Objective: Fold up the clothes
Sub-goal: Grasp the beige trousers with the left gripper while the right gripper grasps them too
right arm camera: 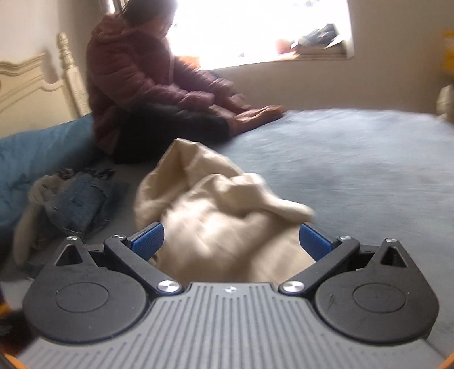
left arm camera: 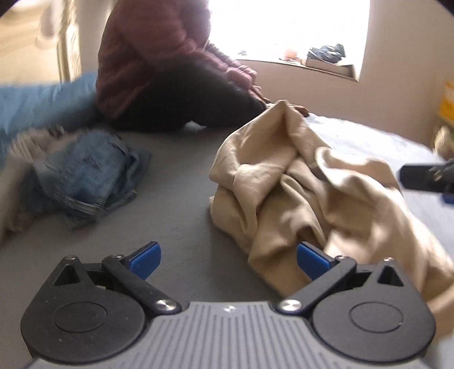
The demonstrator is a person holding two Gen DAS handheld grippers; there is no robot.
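Note:
A crumpled beige garment [left arm camera: 306, 187] lies in a heap on the grey-blue bed [left arm camera: 181, 181]. My left gripper [left arm camera: 228, 259] is open just above the sheet at the heap's near left edge; its right blue pad [left arm camera: 312, 259] sits against the cloth. In the right wrist view the same beige garment [right arm camera: 221, 224] fills the space ahead of my right gripper [right arm camera: 231, 241], which is open with the cloth lying between its blue pads. The right gripper's black body [left arm camera: 428, 176] shows at the far right of the left wrist view.
Folded blue jeans [left arm camera: 85, 176] rest on a pale garment at the left, also seen as jeans [right arm camera: 79, 201]. A person in a dark red puffer jacket [right arm camera: 136, 85] sits at the back of the bed. A blue pillow [left arm camera: 39, 102], a cream headboard [right arm camera: 34, 82] and a bright window [right arm camera: 255, 25] lie beyond.

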